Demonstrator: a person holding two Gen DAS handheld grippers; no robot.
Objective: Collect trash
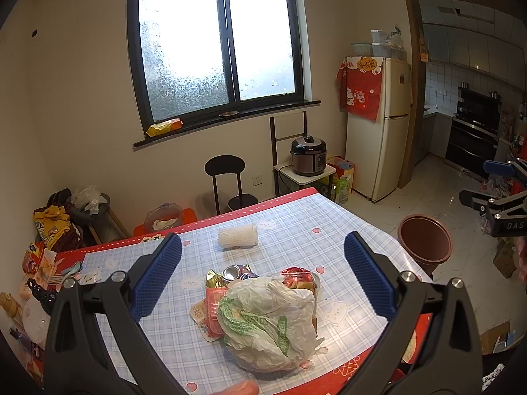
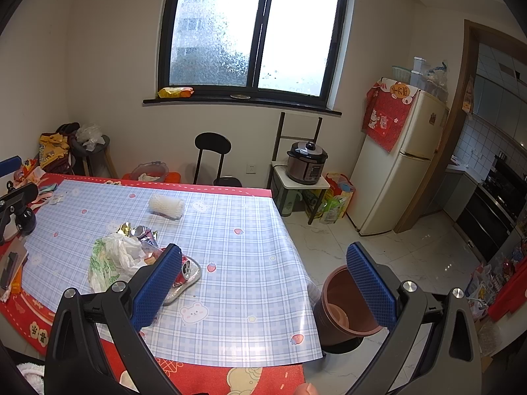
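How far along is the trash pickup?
Barely started. Done: the brown round bin beside the table holds at most a pale scrap. In hand: nothing; left claw and right claw are open. Left: crumpled white plastic bag, crushed cans, wrappers, white foam net sleeve.

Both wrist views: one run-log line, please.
left gripper: open, over trash pile | right gripper: open, empty | brown bin: beside table
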